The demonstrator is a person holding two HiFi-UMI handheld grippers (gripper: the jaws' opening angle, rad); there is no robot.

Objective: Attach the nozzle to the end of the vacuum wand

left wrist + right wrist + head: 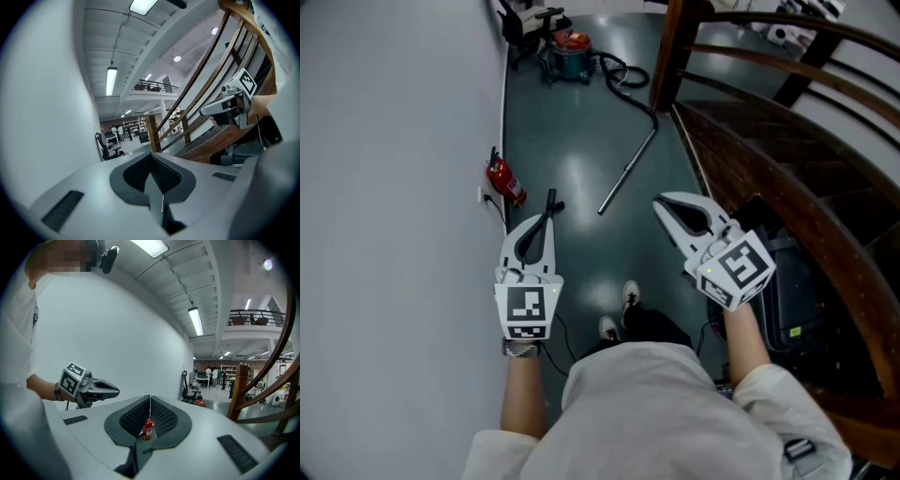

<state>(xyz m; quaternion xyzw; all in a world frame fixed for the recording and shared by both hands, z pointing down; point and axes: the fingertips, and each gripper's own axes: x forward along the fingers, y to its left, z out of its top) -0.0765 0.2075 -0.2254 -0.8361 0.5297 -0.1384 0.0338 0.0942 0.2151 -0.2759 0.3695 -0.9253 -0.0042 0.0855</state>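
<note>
Left gripper (551,200) and right gripper (660,203), both with jaws together and empty, point up-frame at centre. The wand (628,172) lies on the floor (572,159) at upper centre, below the vacuum (572,54).

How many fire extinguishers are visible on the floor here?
1. The fire extinguisher stands by the white wall at the left, ahead of the left hand-held gripper. Others may be hidden.

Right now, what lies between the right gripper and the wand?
Nothing. In the head view, only bare floor separates the shut right gripper from the wand lying ahead.
</note>
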